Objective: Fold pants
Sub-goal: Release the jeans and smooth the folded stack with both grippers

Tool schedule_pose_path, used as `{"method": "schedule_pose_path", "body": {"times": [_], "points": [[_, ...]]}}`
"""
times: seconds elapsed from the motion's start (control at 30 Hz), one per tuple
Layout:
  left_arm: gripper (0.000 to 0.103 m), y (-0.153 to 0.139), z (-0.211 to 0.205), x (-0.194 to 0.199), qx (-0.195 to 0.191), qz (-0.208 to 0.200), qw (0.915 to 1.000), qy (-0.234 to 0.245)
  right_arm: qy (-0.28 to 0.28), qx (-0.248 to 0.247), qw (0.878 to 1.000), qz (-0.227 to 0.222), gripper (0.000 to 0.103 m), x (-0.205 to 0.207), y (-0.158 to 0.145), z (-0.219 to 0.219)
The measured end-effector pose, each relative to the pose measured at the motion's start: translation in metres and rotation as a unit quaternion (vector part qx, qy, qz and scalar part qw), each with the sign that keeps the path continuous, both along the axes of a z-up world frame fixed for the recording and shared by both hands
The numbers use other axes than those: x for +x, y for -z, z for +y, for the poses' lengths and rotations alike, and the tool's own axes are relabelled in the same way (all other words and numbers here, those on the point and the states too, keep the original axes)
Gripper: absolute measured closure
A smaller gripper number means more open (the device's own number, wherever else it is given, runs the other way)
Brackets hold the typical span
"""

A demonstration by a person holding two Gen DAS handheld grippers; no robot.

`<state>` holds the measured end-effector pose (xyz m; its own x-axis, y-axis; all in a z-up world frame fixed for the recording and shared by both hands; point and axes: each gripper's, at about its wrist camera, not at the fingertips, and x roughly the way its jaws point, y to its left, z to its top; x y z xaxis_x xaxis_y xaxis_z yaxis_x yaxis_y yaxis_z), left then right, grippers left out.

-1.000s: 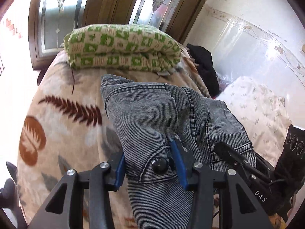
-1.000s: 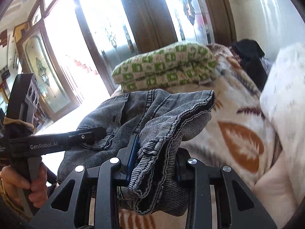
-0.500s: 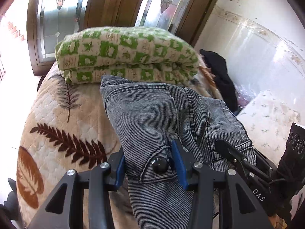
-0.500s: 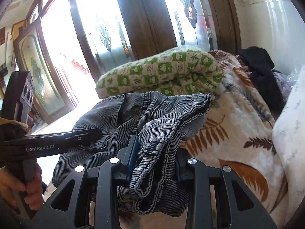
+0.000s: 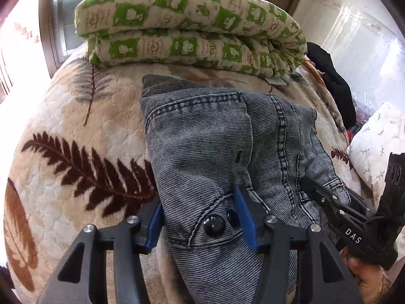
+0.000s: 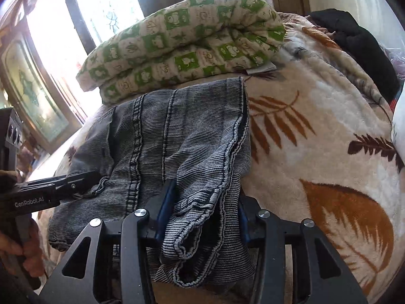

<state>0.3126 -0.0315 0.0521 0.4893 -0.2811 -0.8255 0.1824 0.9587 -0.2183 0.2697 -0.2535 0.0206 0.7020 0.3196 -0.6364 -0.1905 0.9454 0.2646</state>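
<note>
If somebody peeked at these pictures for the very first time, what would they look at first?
Probably the grey jeans, bunched in the middle of the bed, with the left tool and the right tool each clamped on a handful of them. Next comes the folded green-and-cream quilt just behind the jeans by the window. The fuzzy cream blanket with big brown leaves lies under it all.
</note>
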Motion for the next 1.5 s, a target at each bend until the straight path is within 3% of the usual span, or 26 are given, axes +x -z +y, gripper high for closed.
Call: {"method": "schedule_pose_path", "body": {"times": [0.1,0.23,0.4,0.53,0.67,0.73,0.8,0.93,1.1,1.23,1.5], "points": [[0.046,-0.011,0.002,-0.004,0.009,-0.005,0.9999,-0.001,0.005,-0.008,1.0,-0.004,0.057,-0.004,-0.008,0.0],[0.047,-0.033,0.006,-0.023,0.024,-0.036,0.9991,-0.002,0.038,-0.044,0.997,-0.045,0.054,-0.021,-0.036,-0.004],[0.048,-0.051,-0.001,-0.042,0.038,-0.061,0.9972,0.018,0.006,-0.053,0.995,-0.085,0.054,-0.048,-0.06,0.011],[0.048,-0.051,-0.011,-0.046,0.052,-0.063,0.9962,0.03,-0.013,-0.039,0.997,-0.068,0.058,-0.047,-0.057,0.021],[0.047,-0.028,-0.017,-0.043,0.071,-0.033,0.9965,0.032,-0.015,-0.054,0.998,-0.034,0.058,-0.039,-0.035,0.024],[0.044,-0.013,-0.018,-0.042,0.087,-0.025,0.9953,0.032,-0.011,-0.065,0.998,0.002,0.062,-0.031,-0.014,0.019],[0.035,-0.007,-0.016,-0.043,0.087,-0.03,0.9954,0.027,-0.01,-0.057,0.998,0.009,0.062,-0.03,-0.003,0.015],[0.032,-0.003,-0.008,-0.037,0.062,-0.013,0.9979,0.012,-0.006,-0.066,0.998,0.006,0.062,-0.032,-0.004,0.017],[0.033,-0.006,-0.01,-0.039,0.066,-0.017,0.9976,0.01,-0.002,-0.059,0.998,0.008,0.061,-0.033,-0.006,0.015],[0.033,-0.008,-0.008,-0.04,0.06,-0.015,0.9981,0.005,0.003,-0.045,0.999,0.012,0.052,-0.037,-0.016,0.017],[0.035,-0.025,-0.01,-0.048,0.06,-0.032,0.9975,0.015,-0.003,-0.051,0.999,0.001,0.05,-0.046,-0.033,0.02]]}}
